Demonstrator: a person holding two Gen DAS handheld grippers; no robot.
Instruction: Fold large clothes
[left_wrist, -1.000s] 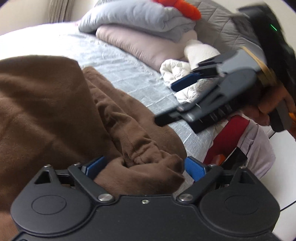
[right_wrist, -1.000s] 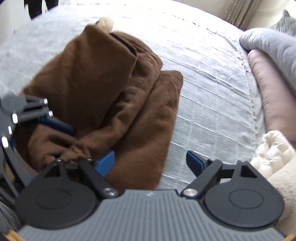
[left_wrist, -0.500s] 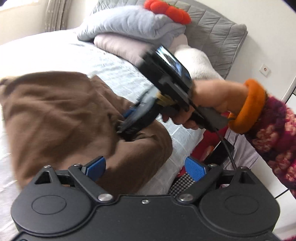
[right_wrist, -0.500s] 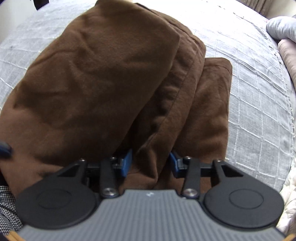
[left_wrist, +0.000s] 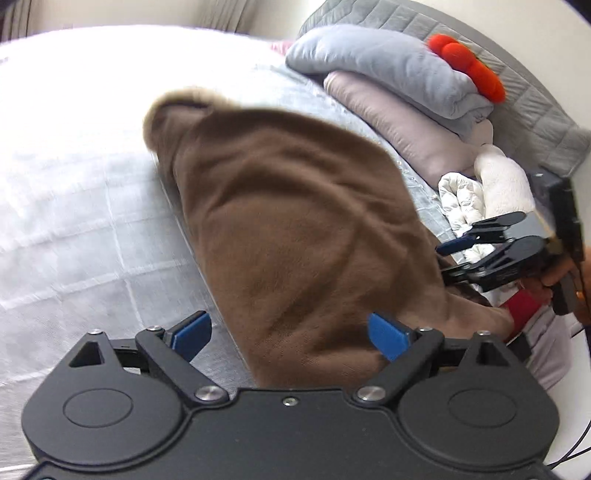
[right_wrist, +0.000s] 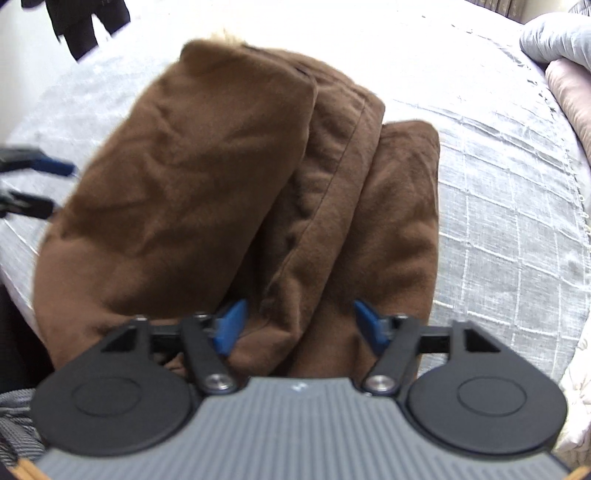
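Pale grey quilted bedspread (left_wrist: 74, 221) covering the bed, stitched in a square grid. On it, near the bed's near edge, lies the brown fleece garment (left_wrist: 295, 236), folded into a long bundle with a pale furry trim (left_wrist: 177, 98) at its far end; in the right wrist view three layered folds run lengthwise. At the head of the bed, a folded light-blue blanket (left_wrist: 388, 70) rests on a mauve pillow (left_wrist: 399, 122), with an orange-red plush object (left_wrist: 469, 70) on top, against a grey quilted headboard (left_wrist: 535, 110). A white fluffy bundle (left_wrist: 476, 195) lies just beside the pillow. Left gripper (left_wrist: 291, 332): blue-padded jaws spread wide over the garment's near end, gripping nothing. Right gripper (right_wrist: 299, 321): jaws partly apart, straddling the middle fold at the garment's near edge; pads not pressed together on the cloth.
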